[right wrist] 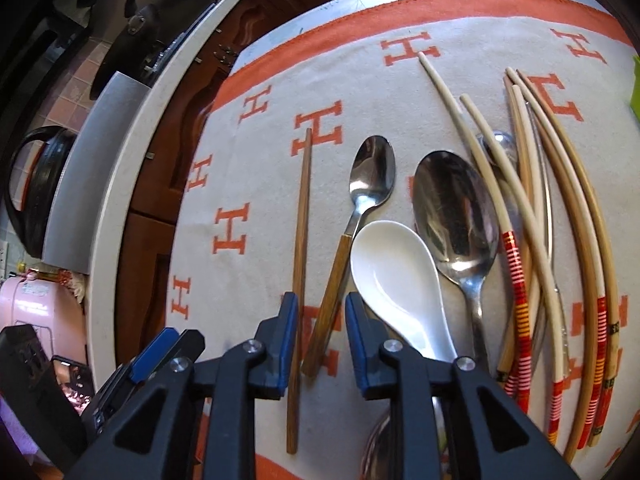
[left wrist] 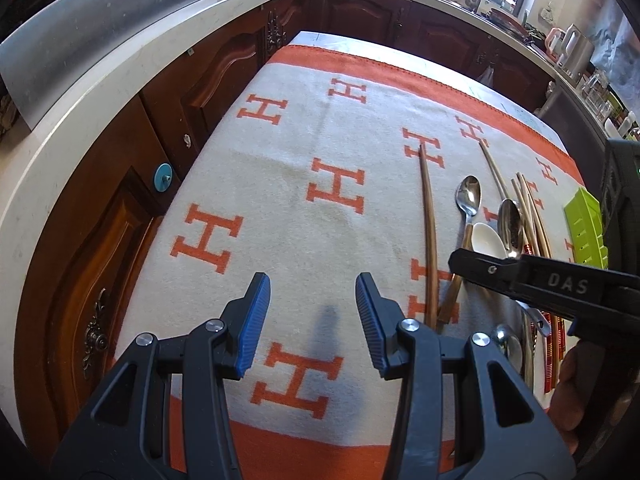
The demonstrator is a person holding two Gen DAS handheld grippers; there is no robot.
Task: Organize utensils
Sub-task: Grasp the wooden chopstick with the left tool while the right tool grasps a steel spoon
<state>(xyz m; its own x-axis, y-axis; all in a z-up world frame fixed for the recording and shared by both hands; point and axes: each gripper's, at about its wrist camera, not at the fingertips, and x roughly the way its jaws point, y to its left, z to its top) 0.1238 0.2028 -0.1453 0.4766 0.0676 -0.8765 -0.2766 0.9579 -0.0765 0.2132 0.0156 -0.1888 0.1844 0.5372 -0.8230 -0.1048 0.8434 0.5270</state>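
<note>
Utensils lie on an orange-and-white H-pattern blanket [left wrist: 280,200]. In the right wrist view my right gripper [right wrist: 321,302] is open, its fingers straddling the wooden handle of a metal spoon [right wrist: 370,176] without touching it. A dark brown chopstick [right wrist: 302,220] runs under its left finger. A white ceramic spoon [right wrist: 394,264] and a large metal spoon [right wrist: 456,212] lie just to the right, then a crossed pile of pale chopsticks [right wrist: 536,200] with red-striped ends. My left gripper [left wrist: 312,284] hangs open over bare blanket, left of the brown chopstick [left wrist: 429,220]. The right gripper [left wrist: 460,264] reaches in from the right.
A green slotted tray [left wrist: 584,224] sits at the far right of the table. Dark wooden cabinets [left wrist: 200,92] under a pale countertop [left wrist: 100,92] run close along the table's left edge. A hand [left wrist: 572,380] shows at lower right. Another metal spoon [left wrist: 508,344] lies near the front.
</note>
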